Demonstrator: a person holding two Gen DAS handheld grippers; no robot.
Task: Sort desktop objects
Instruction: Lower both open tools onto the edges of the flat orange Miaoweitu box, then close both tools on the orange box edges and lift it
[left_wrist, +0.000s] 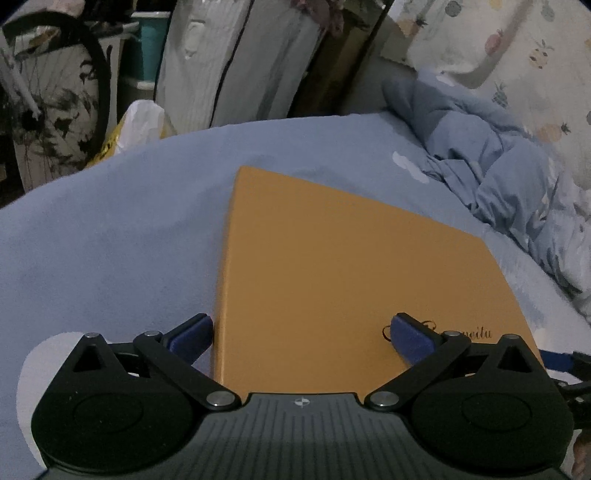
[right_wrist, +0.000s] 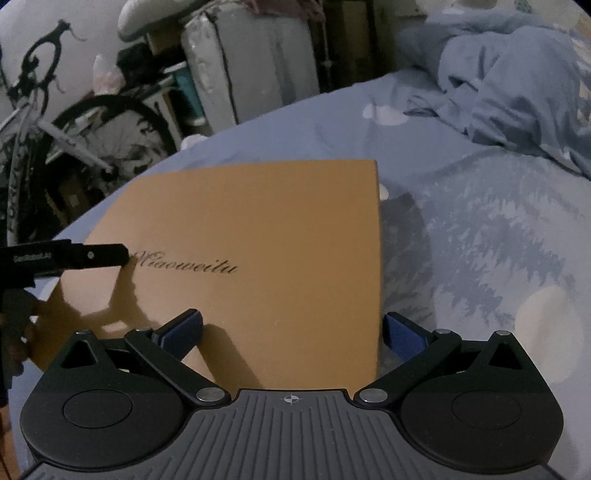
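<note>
A flat orange box (left_wrist: 332, 273) with dark script lettering lies on a blue bedsheet (left_wrist: 110, 240). It also shows in the right wrist view (right_wrist: 258, 229). My left gripper (left_wrist: 301, 332) is open and empty, its jaws straddling the box's left edge, one pad off the box and one over the lid. My right gripper (right_wrist: 293, 332) is open and empty, its jaws straddling the box's right edge. The left gripper's finger shows in the right wrist view (right_wrist: 92, 255) over the lettering.
A crumpled blue duvet (left_wrist: 498, 166) lies at the right on the bed. Beyond the bed's far edge stand a bicycle (right_wrist: 74, 147), a yellow-white bag (left_wrist: 136, 125) and wrapped white bundles (left_wrist: 229, 66).
</note>
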